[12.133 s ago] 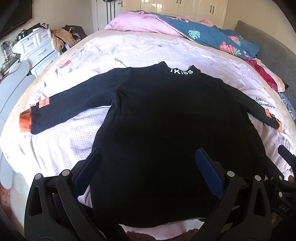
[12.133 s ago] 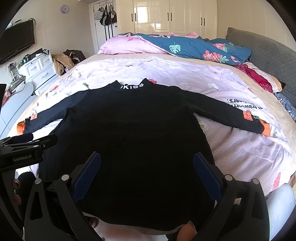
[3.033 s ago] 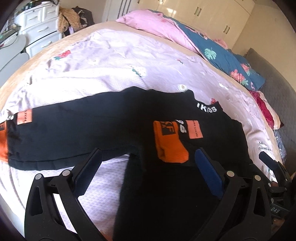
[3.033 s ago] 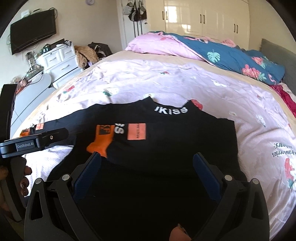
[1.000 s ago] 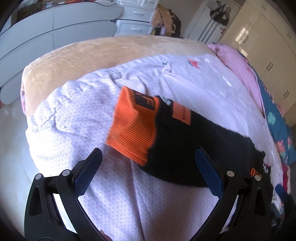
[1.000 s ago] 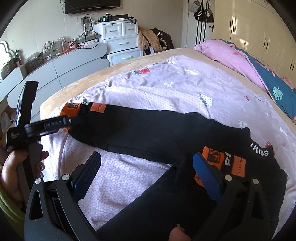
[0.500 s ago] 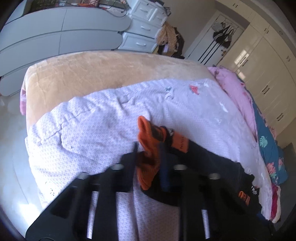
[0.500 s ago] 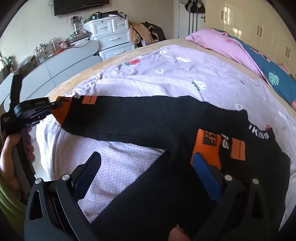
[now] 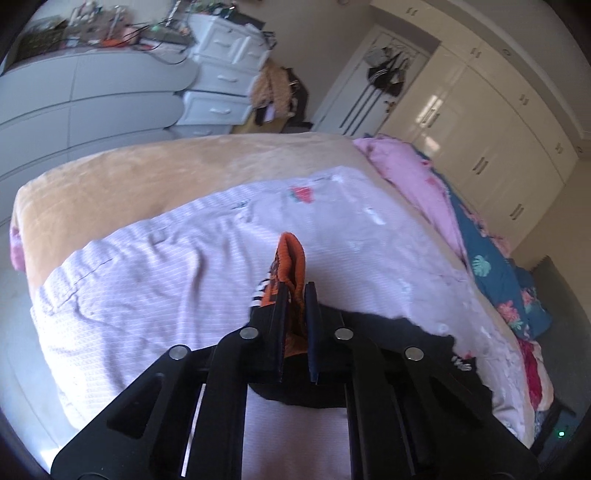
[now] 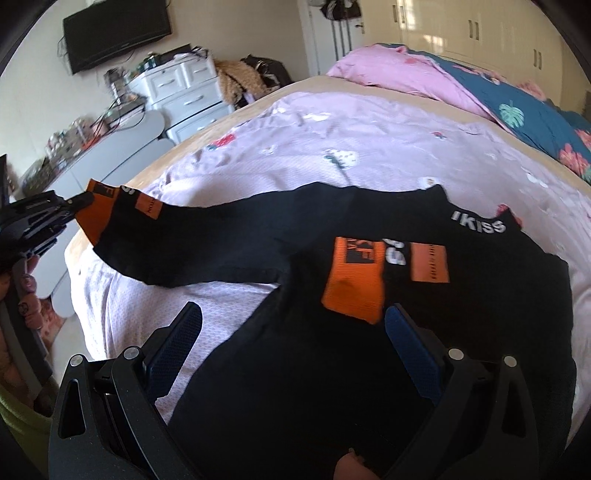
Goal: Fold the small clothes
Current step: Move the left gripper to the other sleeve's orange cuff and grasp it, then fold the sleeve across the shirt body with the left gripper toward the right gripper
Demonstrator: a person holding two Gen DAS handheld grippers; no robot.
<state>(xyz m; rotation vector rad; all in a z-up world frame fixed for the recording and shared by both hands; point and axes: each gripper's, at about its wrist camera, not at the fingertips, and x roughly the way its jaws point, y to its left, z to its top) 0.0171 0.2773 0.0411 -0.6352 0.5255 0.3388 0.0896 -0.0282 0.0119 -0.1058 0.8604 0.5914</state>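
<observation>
The black top (image 10: pixel 332 332) lies on the lilac bedspread (image 10: pixel 369 147), one orange cuff (image 10: pixel 354 284) folded onto its chest. The left gripper (image 9: pixel 295 295) pinches the other cuff (image 9: pixel 291 258), lifted near the bedspread's edge. The right gripper (image 10: pixel 291 332) hovers spread over the body; bare bedspread lies beyond the collar.

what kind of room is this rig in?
A home bedroom, most likely: the black top is spread on a made bed, with a white chest of drawers, a wall TV and built-in wardrobes around it.
</observation>
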